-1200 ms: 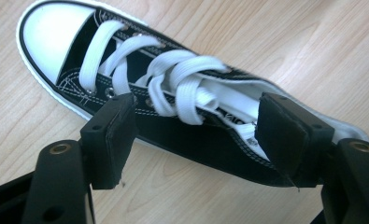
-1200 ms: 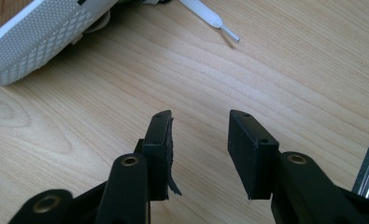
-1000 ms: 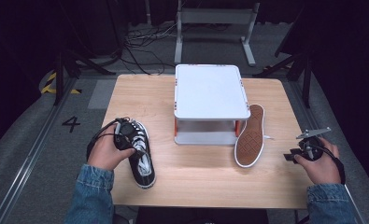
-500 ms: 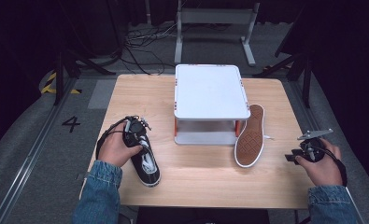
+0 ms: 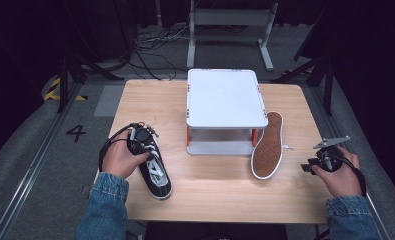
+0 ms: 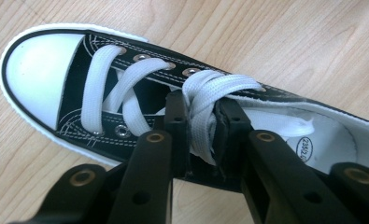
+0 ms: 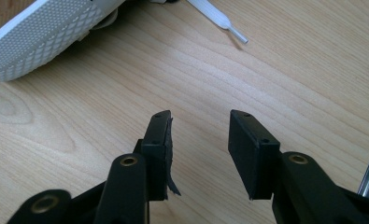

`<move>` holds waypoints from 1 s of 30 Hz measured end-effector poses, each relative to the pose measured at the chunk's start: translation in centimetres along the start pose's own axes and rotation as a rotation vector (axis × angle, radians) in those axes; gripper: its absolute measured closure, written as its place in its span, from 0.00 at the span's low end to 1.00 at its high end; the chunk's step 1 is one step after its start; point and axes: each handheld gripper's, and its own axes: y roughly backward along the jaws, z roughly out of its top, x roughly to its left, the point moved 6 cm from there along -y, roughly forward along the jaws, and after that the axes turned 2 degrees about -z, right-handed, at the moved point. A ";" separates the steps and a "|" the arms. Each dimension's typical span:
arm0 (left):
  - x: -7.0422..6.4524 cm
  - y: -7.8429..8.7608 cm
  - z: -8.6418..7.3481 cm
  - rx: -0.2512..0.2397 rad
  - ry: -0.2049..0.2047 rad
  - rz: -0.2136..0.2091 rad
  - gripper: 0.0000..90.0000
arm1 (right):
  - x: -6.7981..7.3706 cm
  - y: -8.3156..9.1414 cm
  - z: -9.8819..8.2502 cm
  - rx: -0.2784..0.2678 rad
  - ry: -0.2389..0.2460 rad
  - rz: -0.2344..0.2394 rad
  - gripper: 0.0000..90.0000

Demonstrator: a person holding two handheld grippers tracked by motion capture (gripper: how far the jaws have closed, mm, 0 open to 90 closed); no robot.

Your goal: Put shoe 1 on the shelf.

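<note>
Two shoes lie on the table (image 5: 220, 195). The left gripper (image 6: 202, 122) has just been closing and now pinches the laces (image 6: 205, 100) of the black shoe (image 6: 79, 93). The right gripper (image 7: 198, 123) hangs half open and holds nothing, with the second shoe (image 5: 268, 146) ahead of it, beside one white stand (image 5: 225, 97).

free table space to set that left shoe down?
Bare wood along the table near edge between the black shoe and the right gripper; also left of the white stand. Crowded right of it, where the tipped shoe leans.

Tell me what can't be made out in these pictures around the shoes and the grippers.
- Black canvas shoe, left gripper view: heel cut off by the right edge; the size stamp is too small to read.
- High view: the hand covers the left gripper.
- Second shoe: upper hidden, brown sole facing the camera.
- Right gripper: open, holding nothing.
</note>
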 end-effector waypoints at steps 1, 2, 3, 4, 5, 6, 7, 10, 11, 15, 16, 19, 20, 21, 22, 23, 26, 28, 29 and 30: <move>0.0 0.2 0.1 -0.001 -0.001 0.002 0.89 | 0.0 0.0 0.0 0.001 0.001 0.000 0.68; 0.0 0.3 0.1 -0.005 0.003 0.002 0.89 | 0.0 0.1 0.0 -0.002 -0.001 0.000 0.68; 0.1 0.5 0.1 -0.009 0.005 -0.004 0.89 | 0.0 0.1 0.0 -0.003 -0.002 0.000 0.68; 0.1 0.8 0.1 -0.018 0.008 -0.011 0.90 | -0.1 0.1 0.1 -0.004 -0.002 -0.001 0.68; 0.1 1.0 0.1 -0.028 0.013 -0.020 0.90 | -0.1 0.1 0.1 -0.006 -0.004 -0.001 0.68; 0.2 1.3 0.1 -0.035 0.013 -0.027 0.90 | -0.1 0.1 0.1 -0.006 -0.003 -0.002 0.68; 0.1 1.7 0.1 -0.036 0.016 -0.029 0.90 | -0.1 0.1 0.1 -0.007 -0.003 -0.001 0.68; 0.0 2.7 0.3 -0.033 -0.010 -0.035 0.90 | -0.1 0.1 0.1 -0.008 -0.002 0.001 0.68; 0.0 3.1 0.5 -0.026 -0.021 -0.035 0.90 | -0.1 0.1 0.1 -0.008 -0.002 0.001 0.68; -0.2 4.9 1.3 -0.027 -0.041 -0.013 0.90 | -0.1 0.3 0.0 -0.008 -0.005 -0.001 0.68; -0.1 5.3 1.6 -0.030 -0.043 -0.009 0.90 | -0.1 0.3 -0.1 -0.008 -0.004 -0.001 0.68; 0.2 6.7 2.2 -0.036 -0.051 0.021 0.90 | -0.2 0.5 -0.4 -0.012 -0.011 -0.004 0.68; 0.2 7.1 2.4 -0.032 -0.053 0.034 0.90 | -0.2 0.6 -0.4 -0.012 -0.013 -0.005 0.68; 0.3 7.6 2.7 -0.028 -0.063 0.047 0.90 | -0.3 0.6 -0.6 -0.011 -0.012 -0.008 0.69; 0.3 7.9 2.9 -0.028 -0.064 0.055 0.90 | -0.3 0.6 -0.7 -0.010 -0.015 -0.010 0.69; 0.4 8.3 3.2 -0.027 -0.076 0.063 0.90 | -0.3 0.5 -0.8 -0.011 -0.016 -0.009 0.69; 0.5 9.8 4.1 -0.037 -0.096 0.076 0.90 | -0.3 0.6 -1.0 -0.009 -0.020 -0.010 0.69; 0.6 10.7 4.8 -0.048 -0.102 0.080 0.90 | -0.3 0.8 -1.1 -0.017 -0.020 -0.012 0.69; 0.5 11.1 5.1 -0.049 -0.102 0.081 0.90 | -0.3 0.9 -1.1 -0.019 -0.018 -0.014 0.69; 0.5 11.5 5.4 -0.051 -0.114 0.083 0.90 | -0.3 0.9 -1.1 -0.020 -0.017 -0.014 0.69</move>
